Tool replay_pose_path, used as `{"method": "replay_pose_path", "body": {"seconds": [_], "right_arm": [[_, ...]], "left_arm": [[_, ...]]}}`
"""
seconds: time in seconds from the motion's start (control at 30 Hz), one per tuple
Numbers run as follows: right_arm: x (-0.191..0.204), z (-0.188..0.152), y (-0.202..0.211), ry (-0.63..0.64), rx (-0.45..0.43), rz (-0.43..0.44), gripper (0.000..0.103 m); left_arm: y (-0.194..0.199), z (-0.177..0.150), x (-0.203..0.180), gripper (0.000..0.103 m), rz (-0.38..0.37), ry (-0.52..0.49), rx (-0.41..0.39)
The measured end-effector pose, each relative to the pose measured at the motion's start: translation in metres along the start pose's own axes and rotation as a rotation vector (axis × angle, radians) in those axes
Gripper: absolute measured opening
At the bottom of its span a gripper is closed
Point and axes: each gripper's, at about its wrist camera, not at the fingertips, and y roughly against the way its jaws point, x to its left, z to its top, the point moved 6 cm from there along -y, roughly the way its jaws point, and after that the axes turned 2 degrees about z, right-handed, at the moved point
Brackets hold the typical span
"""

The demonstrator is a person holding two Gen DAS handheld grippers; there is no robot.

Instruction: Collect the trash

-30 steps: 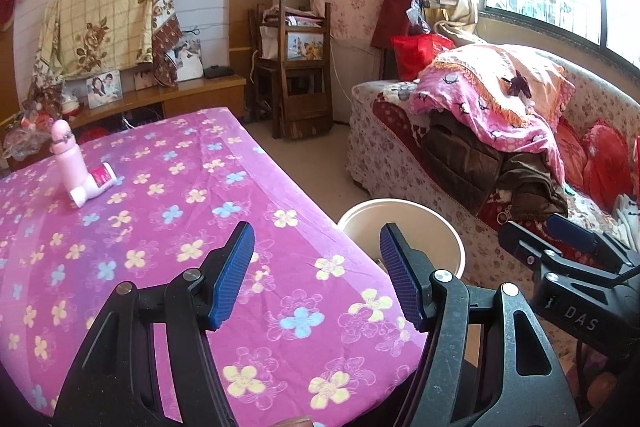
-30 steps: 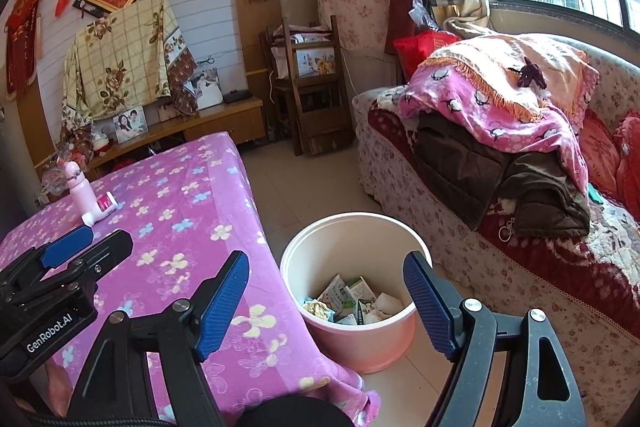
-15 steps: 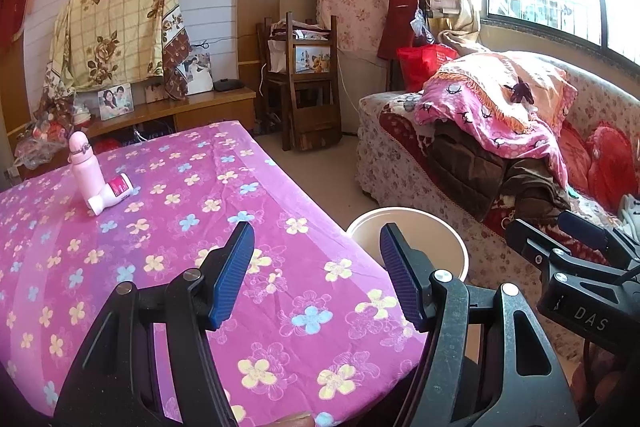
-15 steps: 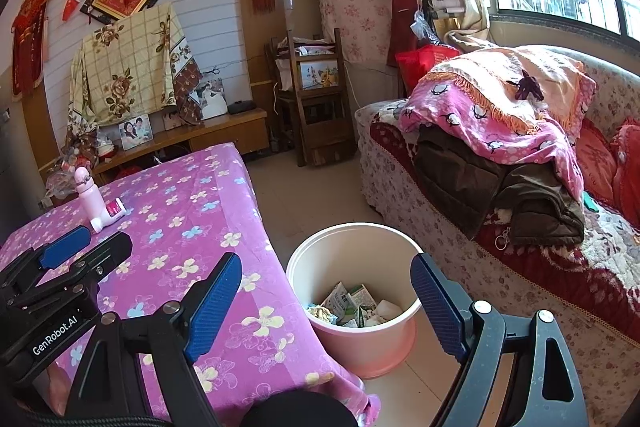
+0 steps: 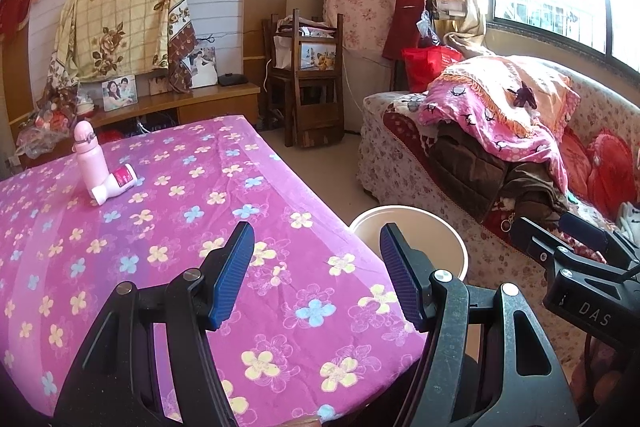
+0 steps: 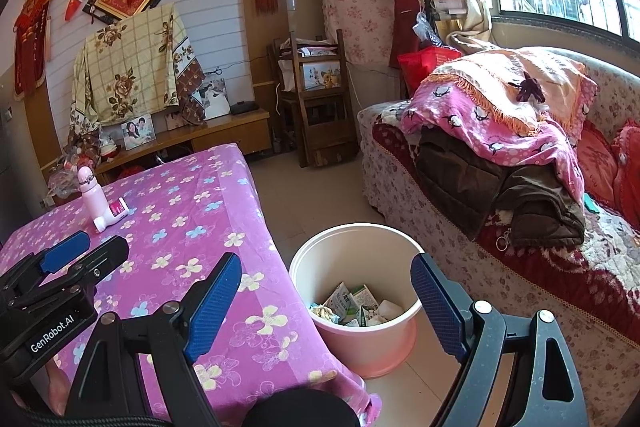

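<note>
Left gripper (image 5: 316, 267) over the near right corner of the bench (image 5: 168, 227), jaws apart, nothing between them. Right gripper (image 6: 326, 303) off the bench's right edge, above the bin (image 6: 356, 343), jaws wide apart and empty. Bin on the floor (image 6: 320, 195), just beside the bench's near right corner, between bench and sofa (image 6: 404, 187); pink outside, pale inside. Trash (image 6: 356, 307) at the bin's bottom: crumpled cartons and paper scraps. On the far left of the bench, well apart from both grippers, a pink bottle (image 5: 90, 163) upright, with a small white bottle (image 5: 114, 185) lying on its side, touching its base. Flowered purple cloth (image 6: 192, 211) over the whole bench. Blankets (image 6: 500, 115) and dark clothes (image 6: 492, 187) heaped on the sofa at right.
</note>
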Motion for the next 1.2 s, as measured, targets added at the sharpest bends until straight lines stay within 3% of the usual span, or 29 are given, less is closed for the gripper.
{"method": "replay_pose_path", "body": {"seconds": [0.13,1.2], "right_arm": [[0.0005,-0.0004,0.0001,0.0,0.001,0.002,0.085],[0.0001,-0.0017,-0.0009,-0.002,0.005,0.002,0.085]], "left_arm": [[0.0001,-0.0018,0.0024,0.064,0.026,-0.002,-0.002],[-0.0014,-0.0024,0.0059,0.064,0.022,-0.003,0.0]]}}
